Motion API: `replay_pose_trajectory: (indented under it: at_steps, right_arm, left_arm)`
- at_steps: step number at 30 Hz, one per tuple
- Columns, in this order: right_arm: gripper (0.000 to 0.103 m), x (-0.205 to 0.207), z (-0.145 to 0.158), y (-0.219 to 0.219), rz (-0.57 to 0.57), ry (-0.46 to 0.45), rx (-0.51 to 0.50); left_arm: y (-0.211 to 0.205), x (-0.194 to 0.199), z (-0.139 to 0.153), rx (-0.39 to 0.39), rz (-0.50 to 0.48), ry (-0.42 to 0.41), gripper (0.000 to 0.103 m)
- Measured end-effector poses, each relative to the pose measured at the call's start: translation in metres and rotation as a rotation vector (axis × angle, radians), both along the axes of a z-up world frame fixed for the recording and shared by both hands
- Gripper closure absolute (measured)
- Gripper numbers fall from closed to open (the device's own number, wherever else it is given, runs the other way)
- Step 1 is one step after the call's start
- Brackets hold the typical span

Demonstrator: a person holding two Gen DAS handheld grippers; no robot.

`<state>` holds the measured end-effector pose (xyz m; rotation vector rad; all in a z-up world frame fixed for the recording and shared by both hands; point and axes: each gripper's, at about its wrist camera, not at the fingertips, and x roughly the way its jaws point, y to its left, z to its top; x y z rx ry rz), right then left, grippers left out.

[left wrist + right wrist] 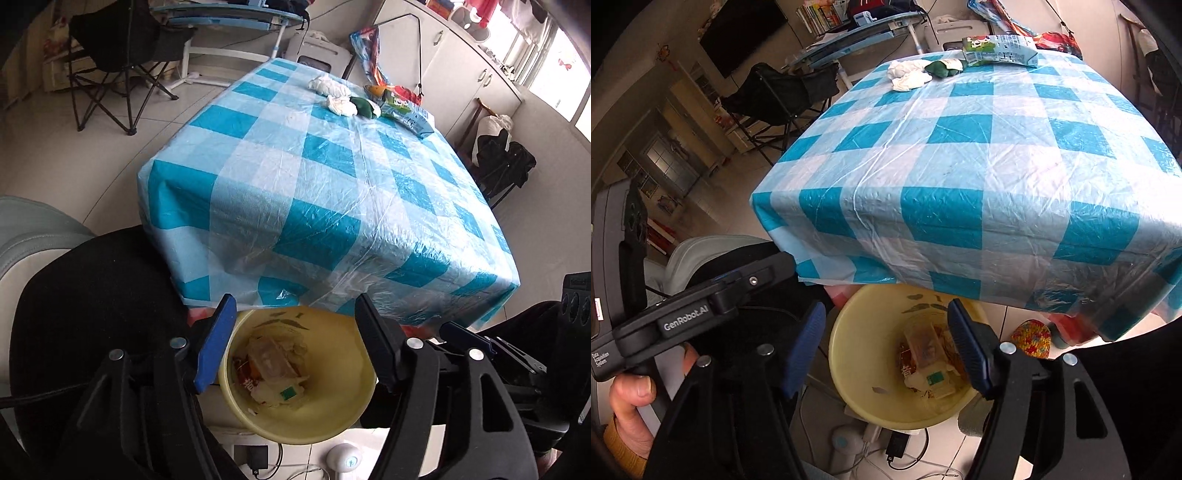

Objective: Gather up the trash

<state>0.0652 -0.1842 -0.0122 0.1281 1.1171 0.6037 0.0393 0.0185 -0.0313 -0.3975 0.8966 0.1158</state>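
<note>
Below the checkered surface [332,177] edge | yellow bin [343,402] holding wrappers is seen | left claw [295,343] and right claw [886,347] are held released above it | tissues [332,86] and carton [1001,51] are left at far edge

Home living room: checked-cloth table [960,166], wall TV [742,33], bookshelf [820,16], folding chair [114,66].

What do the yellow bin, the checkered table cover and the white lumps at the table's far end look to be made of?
Yellow bin: likely moulded plastic, smooth with a dull sheen. Checkered table cover: thin plastic sheet, glossy, finely creased, catching glare. White lumps: probably crumpled tissue or paper, matte and softly folded, though cloth cannot be ruled out.
</note>
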Motion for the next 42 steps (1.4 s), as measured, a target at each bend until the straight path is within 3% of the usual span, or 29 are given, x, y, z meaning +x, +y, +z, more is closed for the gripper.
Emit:
replay_pose_trajectory:
  at_steps: [4, 13, 42]
  right_arm:
    - [0.03, -0.003, 0.005, -0.006, -0.047, -0.043, -0.019]
    - [0.029, -0.004, 0.001, 0.0, -0.048, -0.077, -0.084]
    - [0.027, -0.002, -0.003, -0.001, -0.059, -0.079, -0.104]
  left_arm:
    - [0.006, -0.005, 0.01, 0.018, 0.041, -0.069, 0.027]
    - [0.019, -0.002, 0.009, 0.005, 0.098, -0.077, 0.019]
    - [0.02, 0.0, 0.004, 0.019, 0.109, -0.067, 0.014]
